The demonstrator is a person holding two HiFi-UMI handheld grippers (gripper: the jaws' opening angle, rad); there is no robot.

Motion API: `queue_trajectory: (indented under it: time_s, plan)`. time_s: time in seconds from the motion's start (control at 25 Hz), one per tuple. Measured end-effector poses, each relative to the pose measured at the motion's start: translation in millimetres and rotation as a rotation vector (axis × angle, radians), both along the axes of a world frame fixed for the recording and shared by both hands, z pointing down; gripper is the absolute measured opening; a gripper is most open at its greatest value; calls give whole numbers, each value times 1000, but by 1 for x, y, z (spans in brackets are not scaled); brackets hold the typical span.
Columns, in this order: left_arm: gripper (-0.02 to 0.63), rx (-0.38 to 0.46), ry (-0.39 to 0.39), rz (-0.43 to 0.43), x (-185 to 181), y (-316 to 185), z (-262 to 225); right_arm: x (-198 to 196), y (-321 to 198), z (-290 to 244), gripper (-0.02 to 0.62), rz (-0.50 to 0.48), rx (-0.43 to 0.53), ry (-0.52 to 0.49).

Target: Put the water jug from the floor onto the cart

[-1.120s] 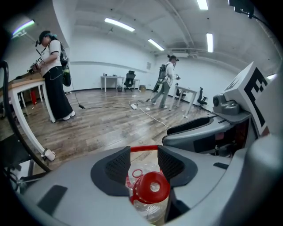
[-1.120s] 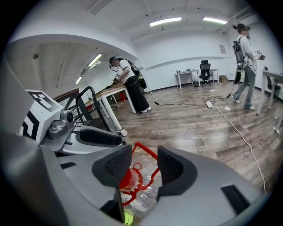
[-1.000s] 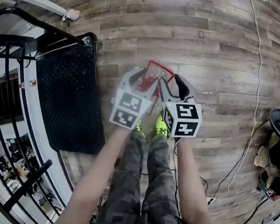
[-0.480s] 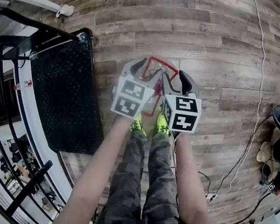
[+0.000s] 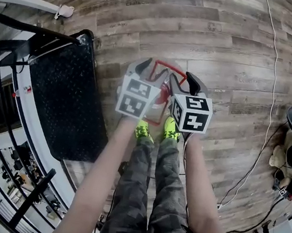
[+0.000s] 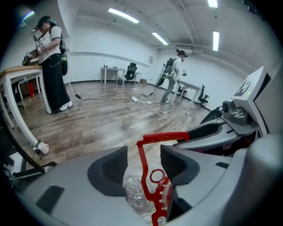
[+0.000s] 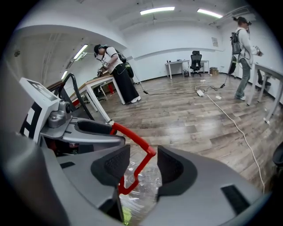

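The clear plastic water jug (image 5: 162, 92) with its red carrying handle (image 5: 166, 66) stands on the wood-plank floor (image 5: 226, 44), in the centre of the head view, just above a pair of neon-yellow shoes (image 5: 144, 132).

In the left gripper view, the jug's crinkled clear body (image 6: 135, 194) is seen low between the jaws, and the handle's red upright (image 6: 142, 170) rises through the gap. The jaws of the left gripper (image 5: 146, 67) are spread wide, having just been opening, and are not clamped on the handle.

In the right gripper view, the bent red handle (image 7: 137, 165) likewise passes between the two dark pads above the clear body (image 7: 143, 187). The jaws of the right gripper (image 5: 186, 81) are also held apart, having just been opening, with no grip taken.

The two grippers are set side by side over the jug's top.

The black flat-bed cart (image 5: 67, 102) with a black tubular push bar (image 5: 34, 27) is seen at the left of the head view, beside the jug. A white cable (image 5: 273, 77) is laid across the floor at the right.
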State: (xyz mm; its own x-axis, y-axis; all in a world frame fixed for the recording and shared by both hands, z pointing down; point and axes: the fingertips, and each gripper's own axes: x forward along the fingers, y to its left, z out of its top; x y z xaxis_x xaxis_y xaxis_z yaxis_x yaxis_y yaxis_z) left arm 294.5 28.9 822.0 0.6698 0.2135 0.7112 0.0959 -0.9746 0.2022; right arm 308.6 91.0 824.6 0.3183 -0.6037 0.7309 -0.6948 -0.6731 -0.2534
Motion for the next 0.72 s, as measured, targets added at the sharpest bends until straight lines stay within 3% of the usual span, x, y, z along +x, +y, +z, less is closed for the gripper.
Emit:
queue_trajectory:
  time_s: [0.32,0.44,0.72]
  plan:
    - [207,-16,-23,11,13,2,14,10,-4,8,187,-3,-1,3]
    - [206,-22,-19,25,16,2,17,11,-8,8,142,-27,4,22]
    - [193,33,55,42,18,1,7,9,-14,3,140,-36,35,39]
